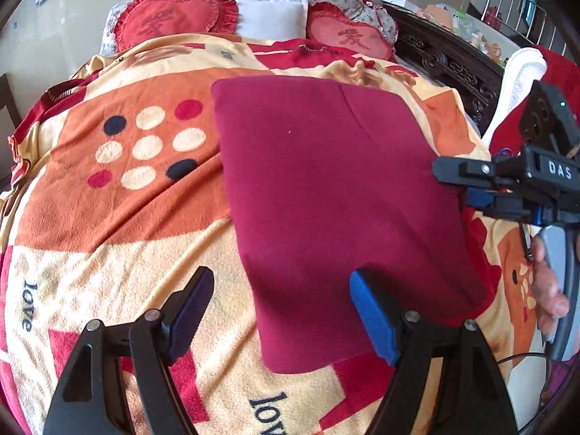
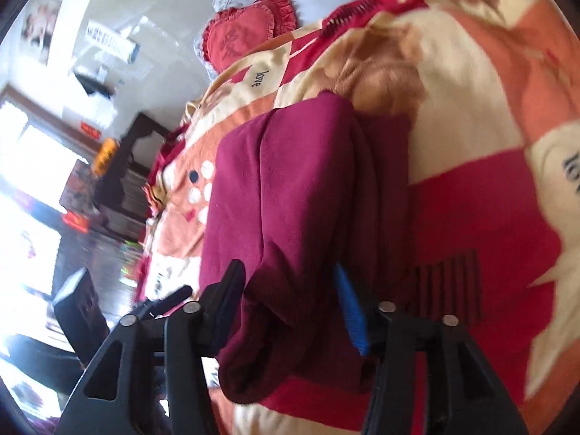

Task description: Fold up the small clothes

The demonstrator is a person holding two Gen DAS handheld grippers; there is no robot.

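A dark red folded garment (image 1: 333, 195) lies flat on the patterned blanket (image 1: 119, 217). My left gripper (image 1: 281, 311) is open, hovering over the garment's near left edge, holding nothing. My right gripper (image 1: 453, 185) comes in from the right at the garment's right edge. In the right wrist view the right gripper (image 2: 286, 311) has its jaws apart around a raised fold of the garment (image 2: 290, 199), with cloth between the fingers (image 2: 349, 311).
Red heart cushions (image 1: 170, 23) and a white pillow (image 1: 272, 16) lie at the bed's head. A dark carved bed frame (image 1: 449, 61) runs along the right side. A person's hand (image 1: 547, 282) holds the right gripper's handle.
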